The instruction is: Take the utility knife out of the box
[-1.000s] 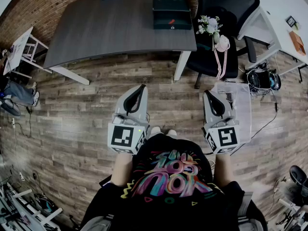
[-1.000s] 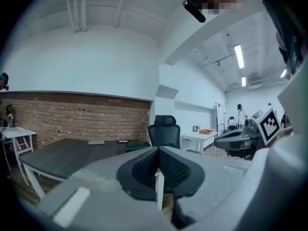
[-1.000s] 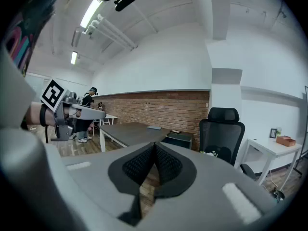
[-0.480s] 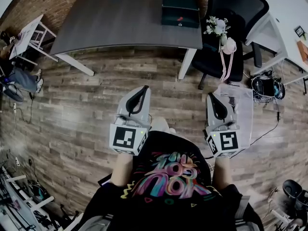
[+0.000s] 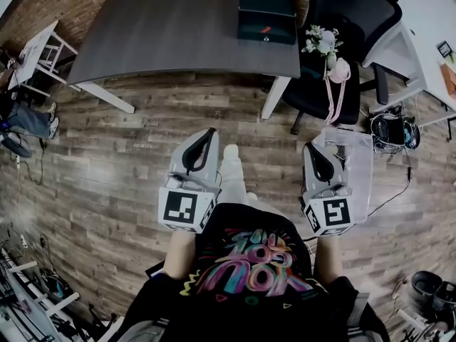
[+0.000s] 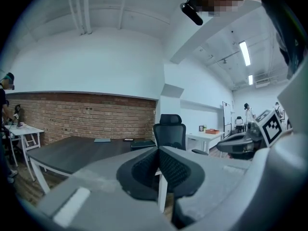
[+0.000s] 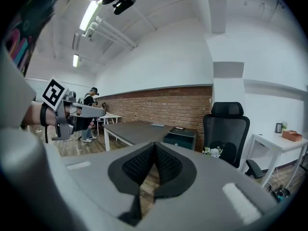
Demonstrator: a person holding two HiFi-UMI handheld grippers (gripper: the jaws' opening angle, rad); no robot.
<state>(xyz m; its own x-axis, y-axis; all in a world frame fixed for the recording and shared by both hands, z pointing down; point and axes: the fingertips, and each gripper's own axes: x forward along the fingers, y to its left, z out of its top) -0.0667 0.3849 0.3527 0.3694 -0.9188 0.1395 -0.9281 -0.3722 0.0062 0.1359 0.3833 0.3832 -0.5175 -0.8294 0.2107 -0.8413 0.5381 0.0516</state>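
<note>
- We hold the left gripper point(image 5: 208, 132) and the right gripper point(image 5: 312, 147) level in front of us. The jaws of both are pressed together with nothing between them.
- The box point(image 5: 267, 18) sits with its lid down at the far right end of the grey worktop point(image 5: 178, 38), well apart from both grippers. We cannot see the utility knife.
- Since a second ago, one foot point(image 5: 230, 152) has come forward on the wooden floor point(image 5: 128, 162) between the grippers. The grippers sit much as they did.
- The box and the black chair point(image 5: 342, 6) have shifted slightly right in the head view.
</note>
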